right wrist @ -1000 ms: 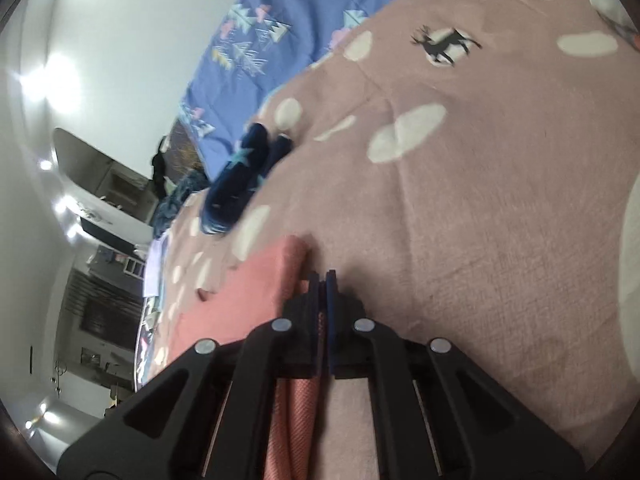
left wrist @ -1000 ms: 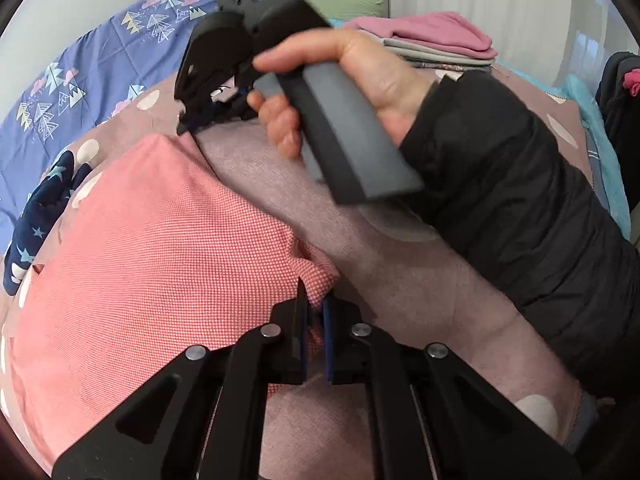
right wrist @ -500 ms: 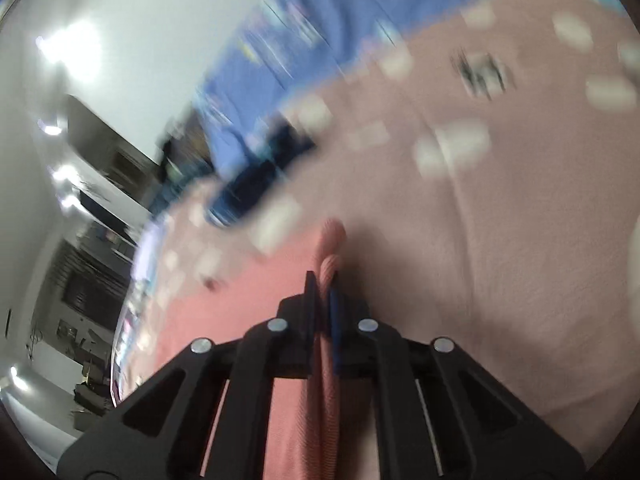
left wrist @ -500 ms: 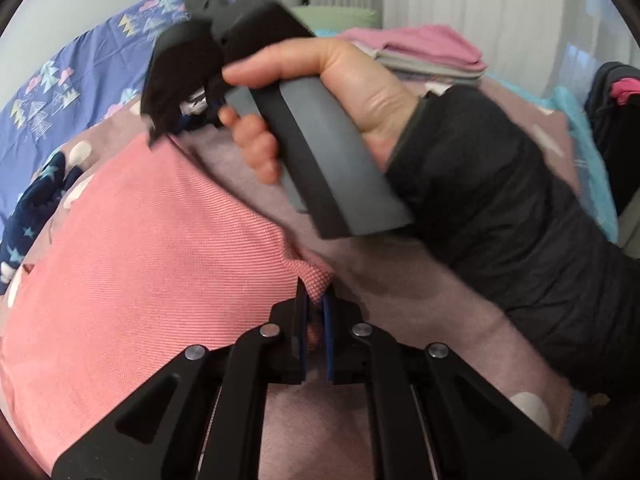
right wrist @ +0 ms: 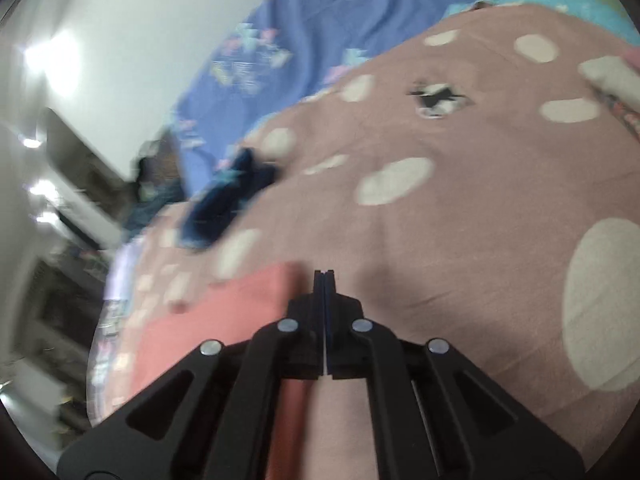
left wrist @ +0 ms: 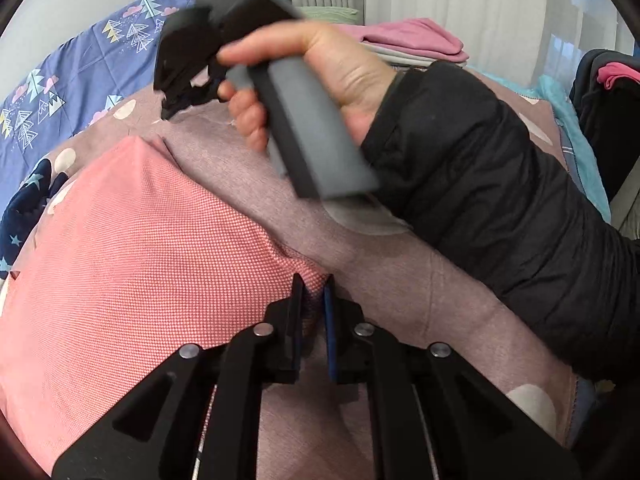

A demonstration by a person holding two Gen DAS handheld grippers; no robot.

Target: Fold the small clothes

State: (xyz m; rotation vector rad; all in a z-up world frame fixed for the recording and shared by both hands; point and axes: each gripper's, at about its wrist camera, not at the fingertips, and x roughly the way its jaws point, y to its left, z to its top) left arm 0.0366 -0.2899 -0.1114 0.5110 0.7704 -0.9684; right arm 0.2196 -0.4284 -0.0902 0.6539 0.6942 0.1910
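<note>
Bed covered by mauve blanket (right wrist: 460,240) with cream spots and a deer print; blue tree-print quilt (left wrist: 80,76) along far edge, white curtains behind, folded pink and grey stack (left wrist: 416,42) at the head. Pink checked garment (left wrist: 132,248) lies flat on the blanket, smooth, roughly rectangular, long axis running from near corner away toward the quilt. Left claw (left wrist: 313,292) slightly parted, garment's near corner between its fingers. Right claw (right wrist: 324,280) pressed closed, empty, just beside the garment's far corner. Navy star-print cloth (right wrist: 228,200) beyond.
</note>
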